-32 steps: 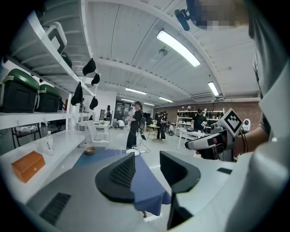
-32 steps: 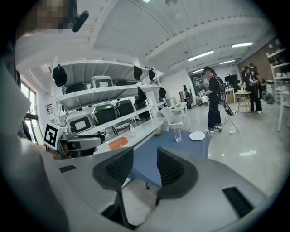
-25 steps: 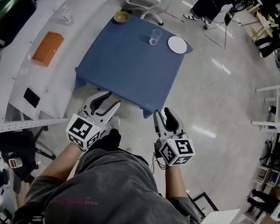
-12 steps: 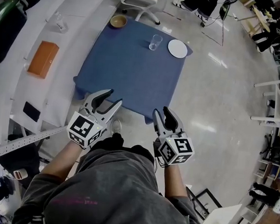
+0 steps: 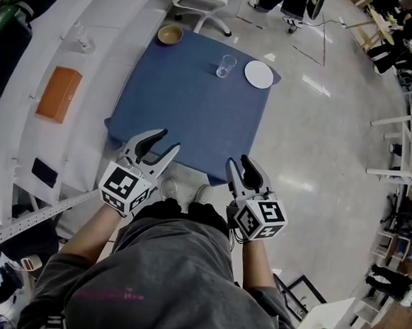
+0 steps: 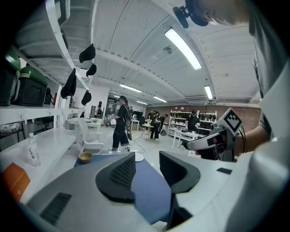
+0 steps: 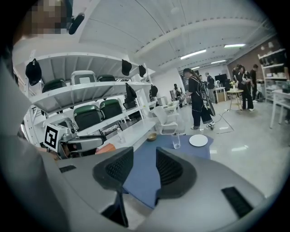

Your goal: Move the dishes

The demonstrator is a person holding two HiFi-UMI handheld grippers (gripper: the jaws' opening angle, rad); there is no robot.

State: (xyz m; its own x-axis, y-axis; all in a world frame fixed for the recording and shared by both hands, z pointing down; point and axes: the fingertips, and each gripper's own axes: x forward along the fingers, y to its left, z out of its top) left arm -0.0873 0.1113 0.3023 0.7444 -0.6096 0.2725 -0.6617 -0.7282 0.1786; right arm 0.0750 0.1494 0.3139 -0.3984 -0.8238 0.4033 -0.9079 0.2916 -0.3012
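Note:
A table under a blue cloth (image 5: 189, 109) stands in front of me. At its far edge sit a small tan bowl (image 5: 169, 34), a clear glass (image 5: 226, 65) and a white plate (image 5: 258, 74). My left gripper (image 5: 164, 141) hangs over the cloth's near left corner, open, nothing between its fingers. My right gripper (image 5: 239, 164) is just off the near right corner, also open and empty. The left gripper view shows the bowl (image 6: 84, 157) and plate (image 6: 138, 157) far beyond the jaws. The right gripper view shows bowl (image 7: 152, 136), glass (image 7: 176, 141) and plate (image 7: 198, 140) beyond its jaws.
A long white counter (image 5: 93, 66) runs along the left with an orange box (image 5: 58, 93) and a small bottle (image 5: 81, 40). A white chair (image 5: 201, 0) stands behind the table. White furniture (image 5: 407, 133) is at the right. People stand far off on the grey floor.
I have stepped closer to the table's near edge, and both grippers have come forward with me. Their jaws stand as wide as before.

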